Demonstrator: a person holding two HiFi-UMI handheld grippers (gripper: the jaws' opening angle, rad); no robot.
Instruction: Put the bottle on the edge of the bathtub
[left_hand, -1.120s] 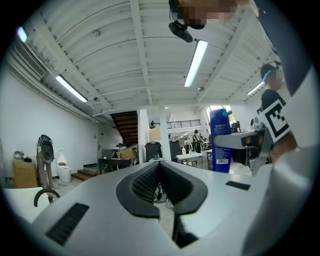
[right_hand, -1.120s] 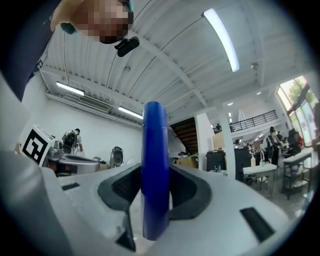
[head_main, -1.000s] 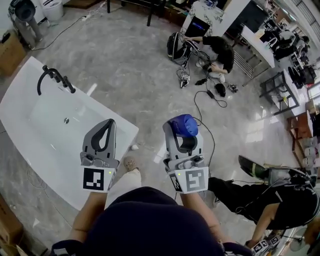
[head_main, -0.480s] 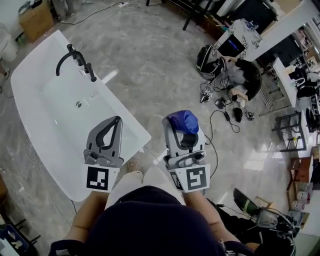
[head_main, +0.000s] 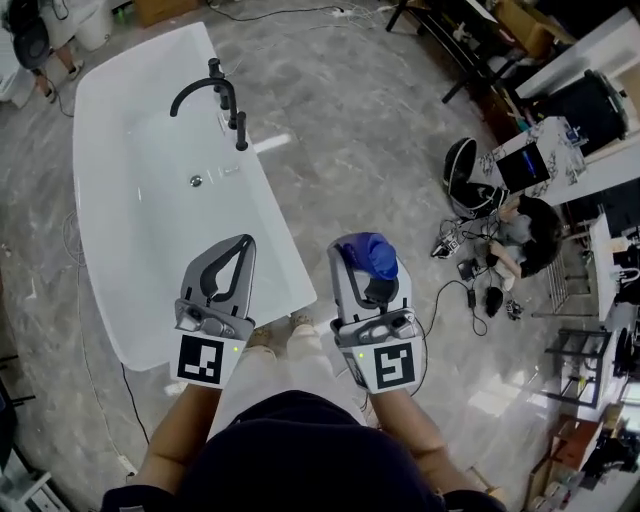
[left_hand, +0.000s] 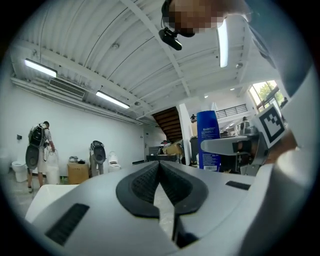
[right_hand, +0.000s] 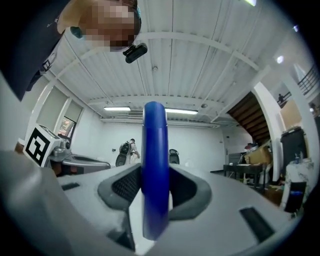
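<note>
A blue bottle (head_main: 372, 256) (right_hand: 155, 170) stands upright between the pads of my right gripper (head_main: 366, 268) (right_hand: 154, 189), which is shut on it above the marble floor, right of the tub. The same bottle (left_hand: 209, 139) shows from the side in the left gripper view. My left gripper (head_main: 236, 262) (left_hand: 159, 170) is shut with nothing in it and hovers over the near right rim of the white bathtub (head_main: 275, 230). A black faucet (head_main: 215, 95) stands on the tub's right rim farther off.
A person (head_main: 520, 235) crouches on the floor at the right among cables, a bag and a laptop (head_main: 523, 168). Desks and black frames line the far right. Another person (head_main: 30, 45) stands beyond the tub at top left. My own legs and feet (head_main: 275, 340) are below.
The head view has swung: the bathtub has shifted toward the middle and now runs lengthwise ahead. Both grippers keep their pose, and the bottle stays in the right one.
</note>
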